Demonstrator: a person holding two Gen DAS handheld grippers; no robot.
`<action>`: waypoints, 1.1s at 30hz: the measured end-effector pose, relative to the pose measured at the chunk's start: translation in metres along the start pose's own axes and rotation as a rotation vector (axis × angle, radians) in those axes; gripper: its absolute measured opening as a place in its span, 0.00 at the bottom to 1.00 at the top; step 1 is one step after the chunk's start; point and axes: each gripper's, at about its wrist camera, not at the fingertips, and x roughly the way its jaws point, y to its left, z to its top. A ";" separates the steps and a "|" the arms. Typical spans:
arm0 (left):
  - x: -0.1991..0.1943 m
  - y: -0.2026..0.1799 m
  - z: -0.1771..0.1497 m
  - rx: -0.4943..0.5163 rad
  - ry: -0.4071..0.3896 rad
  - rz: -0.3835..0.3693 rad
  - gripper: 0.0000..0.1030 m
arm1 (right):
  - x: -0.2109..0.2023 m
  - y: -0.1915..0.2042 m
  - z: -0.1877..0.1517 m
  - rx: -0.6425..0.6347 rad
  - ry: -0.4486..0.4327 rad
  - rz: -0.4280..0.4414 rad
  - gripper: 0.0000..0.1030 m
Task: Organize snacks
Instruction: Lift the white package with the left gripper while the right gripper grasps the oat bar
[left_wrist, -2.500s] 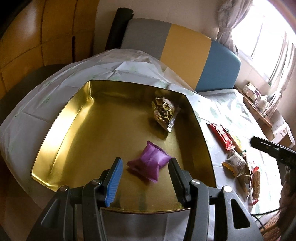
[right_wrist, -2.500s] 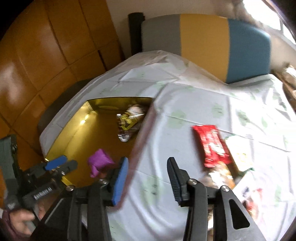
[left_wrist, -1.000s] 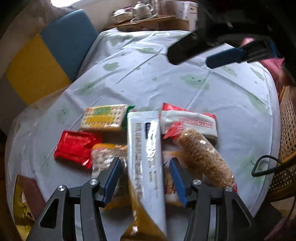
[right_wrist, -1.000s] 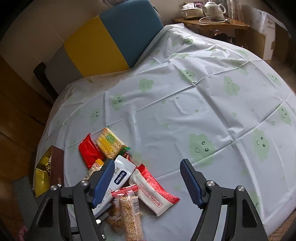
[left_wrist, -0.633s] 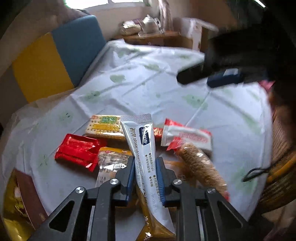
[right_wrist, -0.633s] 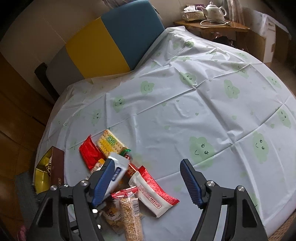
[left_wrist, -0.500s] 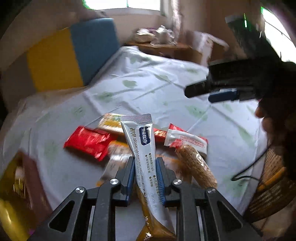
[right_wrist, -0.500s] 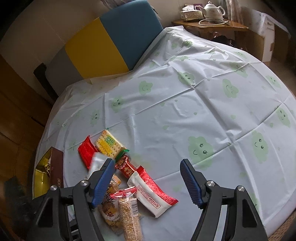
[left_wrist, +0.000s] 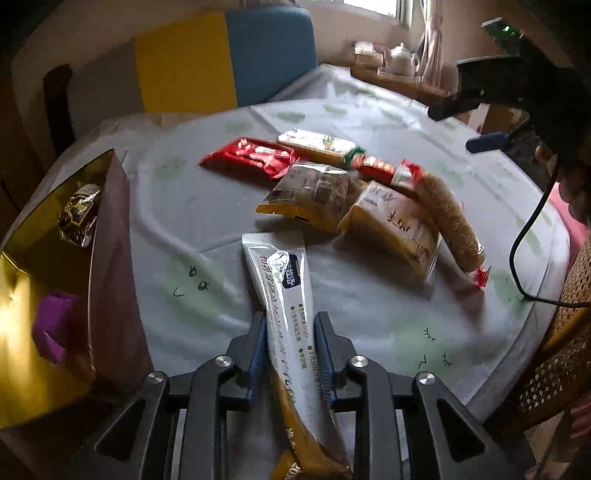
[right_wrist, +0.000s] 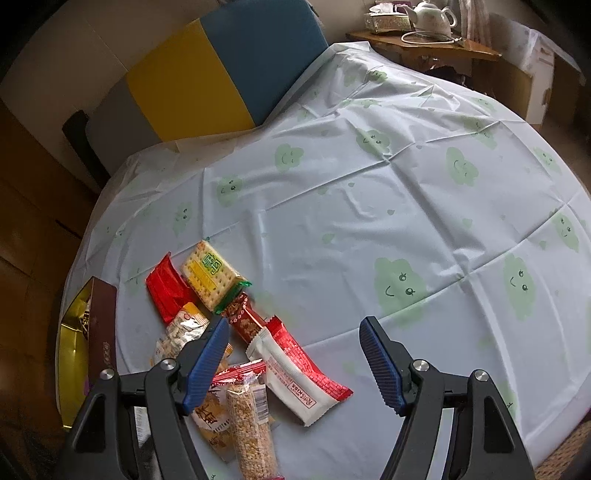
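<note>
Left tongs (left_wrist: 290, 354) clamp the long silver snack stick (left_wrist: 286, 295), lifted at lower centre. Right tongs (right_wrist: 293, 360) hover spread wide, empty. Two snacks sit in the gold tin (left_wrist: 22, 354) at left; the pile (left_wrist: 354, 195) mid-table awaits sorting.

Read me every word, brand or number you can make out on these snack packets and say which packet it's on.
"RedKiss", partly legible: white and red wrapper by the right gripper.
Chinese print, blurred: silver sachet clamped in the left gripper.
Chinese characters, unreadable: cracker packet.
Brush-style characters, unreadable: yellow packet.
Barcode label, too small: clear packet.
</note>
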 end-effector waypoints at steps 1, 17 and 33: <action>0.000 -0.001 -0.001 0.007 -0.009 0.004 0.26 | 0.000 0.000 -0.001 -0.002 0.001 0.003 0.72; 0.003 0.011 -0.008 -0.049 -0.050 -0.059 0.29 | 0.013 0.040 -0.053 -0.150 0.208 0.094 0.61; 0.000 0.009 -0.009 -0.040 -0.062 -0.055 0.25 | 0.044 0.045 -0.079 -0.191 0.274 0.031 0.28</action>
